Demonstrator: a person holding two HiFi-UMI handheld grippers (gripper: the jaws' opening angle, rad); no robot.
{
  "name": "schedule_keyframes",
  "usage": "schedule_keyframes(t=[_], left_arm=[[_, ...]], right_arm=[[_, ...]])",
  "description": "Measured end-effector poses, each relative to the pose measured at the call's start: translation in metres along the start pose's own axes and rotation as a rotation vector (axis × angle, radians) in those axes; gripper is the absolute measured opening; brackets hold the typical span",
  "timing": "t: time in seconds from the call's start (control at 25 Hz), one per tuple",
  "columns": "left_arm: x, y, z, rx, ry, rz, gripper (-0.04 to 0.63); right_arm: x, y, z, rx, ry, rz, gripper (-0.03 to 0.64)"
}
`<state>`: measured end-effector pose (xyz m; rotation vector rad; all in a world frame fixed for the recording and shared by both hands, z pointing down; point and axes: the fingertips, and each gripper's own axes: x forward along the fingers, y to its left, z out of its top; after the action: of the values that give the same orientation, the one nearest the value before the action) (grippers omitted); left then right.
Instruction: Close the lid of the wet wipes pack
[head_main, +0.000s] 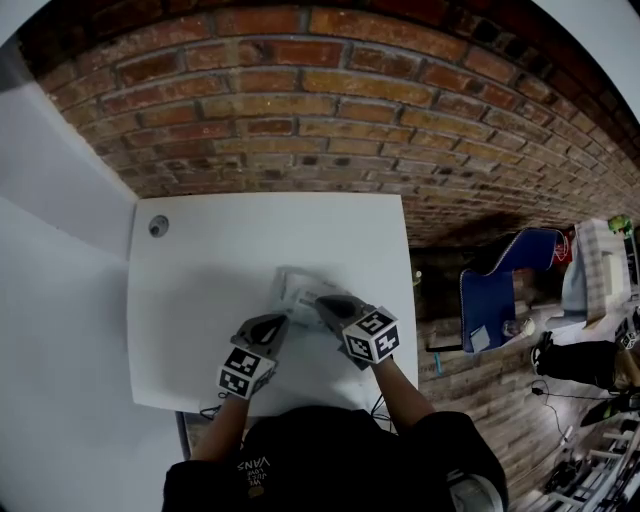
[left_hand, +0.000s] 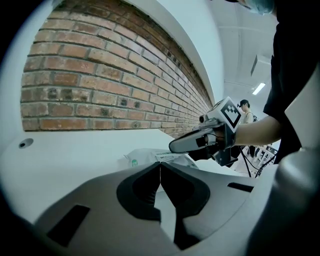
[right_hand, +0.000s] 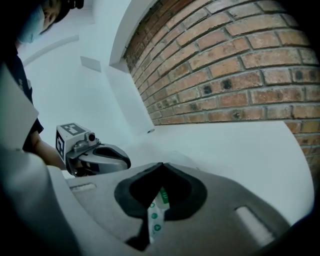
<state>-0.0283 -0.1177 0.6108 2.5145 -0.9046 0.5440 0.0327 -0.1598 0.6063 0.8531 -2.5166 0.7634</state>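
Setting: white table (head_main: 200, 300) set against a brick wall (head_main: 300, 100). A round grommet (head_main: 158, 226) sits in the table's far left corner. Blue chair (head_main: 500, 290) on the floor to the right, well apart from the work.

Wet wipes pack (head_main: 296, 288): lies flat on the table, near the front edge and a little right of centre. White film with green print. Whether the lid is up or down cannot be made out in any view.

Left gripper (head_main: 272, 323): jaws together, tips meeting, nothing between them (left gripper view (left_hand: 160, 166)). It sits just beside the pack's near left edge. In that view the pack (left_hand: 142, 156) lies straight ahead, beyond the tips.

Right gripper (head_main: 328, 303): over the pack's right part, pointing in from the right. In the right gripper view (right_hand: 161, 166) the jaw tips meet. The slit behind them shows a strip of the pack (right_hand: 155, 212), white with green dots, lying under the gripper. Contact with the pack not confirmed.

The two grippers are near each other, tips angled toward the pack from either side.
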Motion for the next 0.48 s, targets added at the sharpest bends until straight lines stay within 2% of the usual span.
schedule_keyframes(t=[0.48], left_arm=[[-0.023,-0.002,-0.014,-0.024,-0.002,0.007,0.000]], right_arm=[[0.000,0.008,-0.013,-0.026,0.013,-0.070,-0.002]])
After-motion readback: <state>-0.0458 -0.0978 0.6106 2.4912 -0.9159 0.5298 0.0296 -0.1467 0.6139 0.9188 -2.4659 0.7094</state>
